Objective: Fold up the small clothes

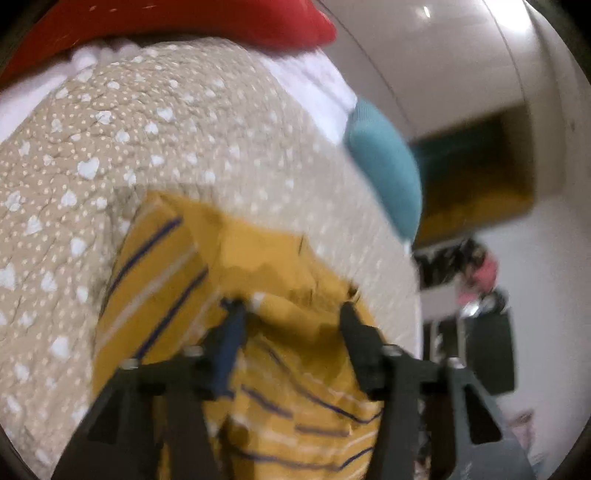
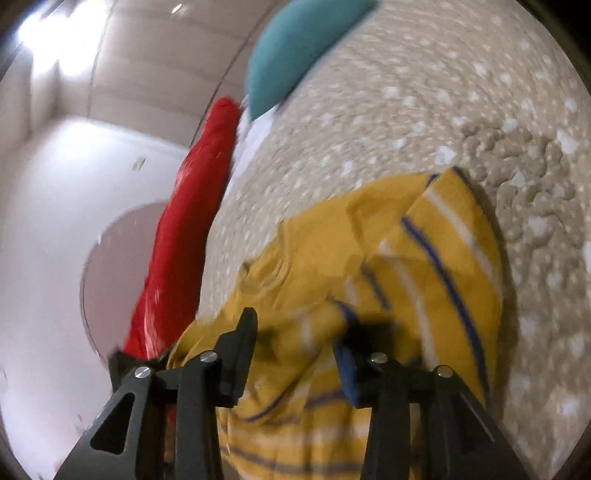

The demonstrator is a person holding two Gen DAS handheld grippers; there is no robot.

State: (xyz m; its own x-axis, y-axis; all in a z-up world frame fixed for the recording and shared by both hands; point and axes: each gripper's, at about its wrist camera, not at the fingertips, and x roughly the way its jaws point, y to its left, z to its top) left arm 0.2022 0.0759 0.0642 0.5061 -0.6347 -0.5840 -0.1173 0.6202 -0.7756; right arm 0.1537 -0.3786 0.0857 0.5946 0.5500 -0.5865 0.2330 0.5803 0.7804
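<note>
Lay spread wide: a beige quilted bedspread (image 1: 155, 140), sprinkled with white hearts and dots. Rested along its far edge: a red cushion (image 1: 207, 18), with white bedding (image 1: 317, 85) bunched just beneath. Sat at the corner beside that: a teal pillow (image 1: 388, 166). Hung on the pale wall beyond: a dark, yellow-toned picture (image 1: 476, 166). Stood below it, blurred: dark clutter with something pink (image 1: 484, 273).

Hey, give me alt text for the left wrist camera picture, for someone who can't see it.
The left gripper hangs with its jaws open over a crumpled mustard-yellow striped garment lying on a beige quilted bedspread with white hearts. Behind it lie a teal cushion and a red cushion. The image is motion-blurred.
</note>
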